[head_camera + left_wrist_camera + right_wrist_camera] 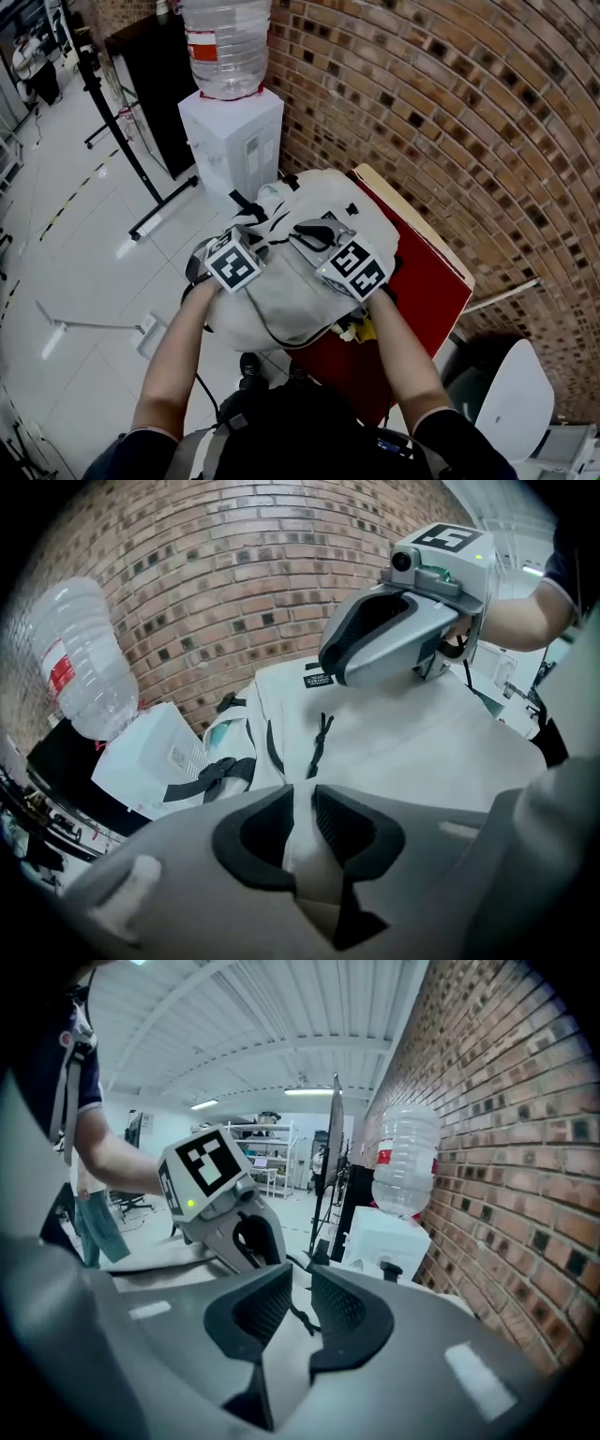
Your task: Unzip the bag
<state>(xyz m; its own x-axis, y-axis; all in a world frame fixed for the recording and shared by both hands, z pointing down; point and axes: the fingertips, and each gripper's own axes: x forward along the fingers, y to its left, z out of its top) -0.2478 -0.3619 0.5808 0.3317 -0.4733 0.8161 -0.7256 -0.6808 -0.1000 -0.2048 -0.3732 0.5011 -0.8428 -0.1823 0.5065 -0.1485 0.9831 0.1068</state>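
Observation:
A white backpack [309, 295] lies on a red table [427, 281], and both grippers rest on its top. My left gripper [302, 794] is shut on a pinched fold of the bag's white fabric [305, 855]; in the head view it [253, 230] sits at the bag's left. A black zip pull cord [321, 735] lies on the bag a little ahead of it. My right gripper [300, 1279] stands open with a narrow gap, and the same cord [300, 1316] shows between its tips, not pinched. From the left gripper view the right gripper [333, 658] hovers just over the bag [431, 733].
A white water dispenser [230, 131] with a clear bottle [227, 42] stands beyond the bag against a brick wall [450, 112]. A black stand's legs [141, 178] cross the tiled floor at left. A white chair [511, 398] is at lower right.

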